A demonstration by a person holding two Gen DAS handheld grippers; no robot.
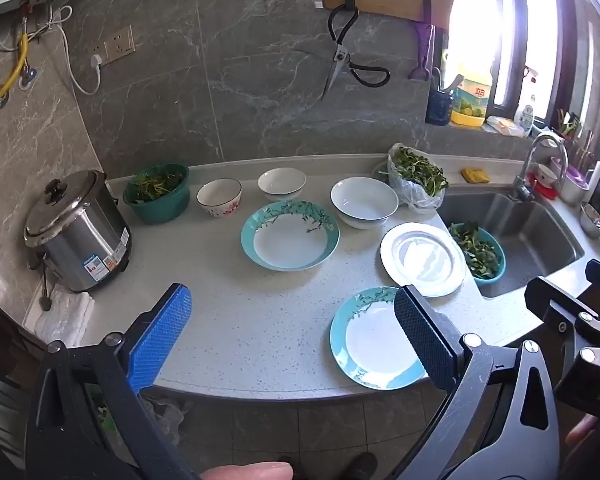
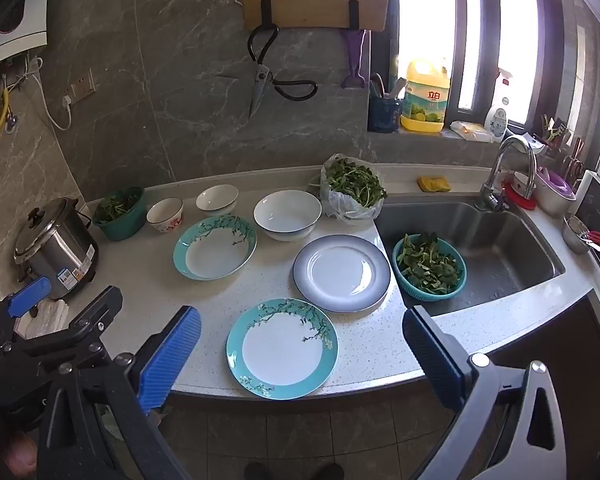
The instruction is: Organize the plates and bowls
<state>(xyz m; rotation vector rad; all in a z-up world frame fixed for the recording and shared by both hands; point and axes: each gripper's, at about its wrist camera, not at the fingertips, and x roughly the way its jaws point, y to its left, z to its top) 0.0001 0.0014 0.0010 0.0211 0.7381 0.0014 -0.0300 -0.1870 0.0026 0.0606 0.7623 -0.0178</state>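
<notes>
**Six dishes spread out, both tools empty**

Six dishes lie apart on the tabletop (image 2: pixel 148 320): three plates and three bowls, none stacked. The near teal plate (image 2: pixel 282 348) sits at the front edge, directly ahead of the right tool (image 2: pixel 302 350), whose jaws gape wide with nothing in them. The left tool (image 1: pixel 292 330), equally released and empty, hangs further left, so that plate lies off to its right, partly behind its right finger. The right hand looks nearer to it. The grey plate (image 2: pixel 342 274) lies just beyond, beside the sink (image 2: pixel 500 248); the deep teal plate (image 2: pixel 215 247) is far left of it. The big bowl (image 2: pixel 287 215) and two small bowls (image 2: pixel 165 214) (image 2: pixel 217 199) line the back.
</notes>
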